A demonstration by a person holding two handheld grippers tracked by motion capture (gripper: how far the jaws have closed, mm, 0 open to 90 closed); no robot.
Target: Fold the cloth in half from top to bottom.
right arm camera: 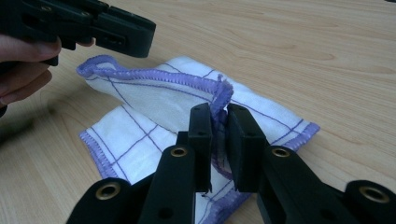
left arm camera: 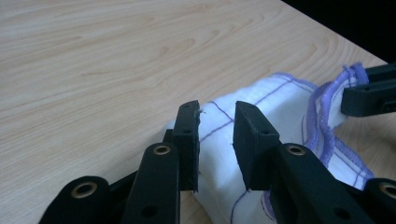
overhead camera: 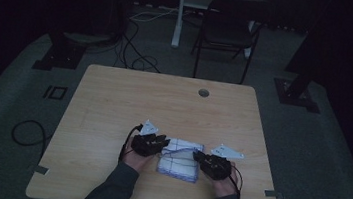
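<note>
Cloth (overhead camera: pixel 180 159): white, purple grid lines, purple stitched hem; lies folded on the desk (overhead camera: pixel 113 107) between the two grippers, near the person's edge.

Right hand-held gripper (right arm camera: pixel 218 122): jaws narrow, pinching a raised corner of the hem between the pads. The lifted layer runs from this pinch away toward the left hand-held gripper (left arm camera: pixel 216 122), and the long free edge sags between the two.

Left hand-held gripper: jaws parted, nothing between them in its own view. The folded edge of the cloth lies just ahead of and below the jaw tips; whether a pad touches the cloth I cannot tell.

Judgement: the coming move turns on the left jaws, the nearer ones, closing on the cloth edge directly in front of them.

Writing, labels, brands: none readable on cloth, grippers or desk.
</note>
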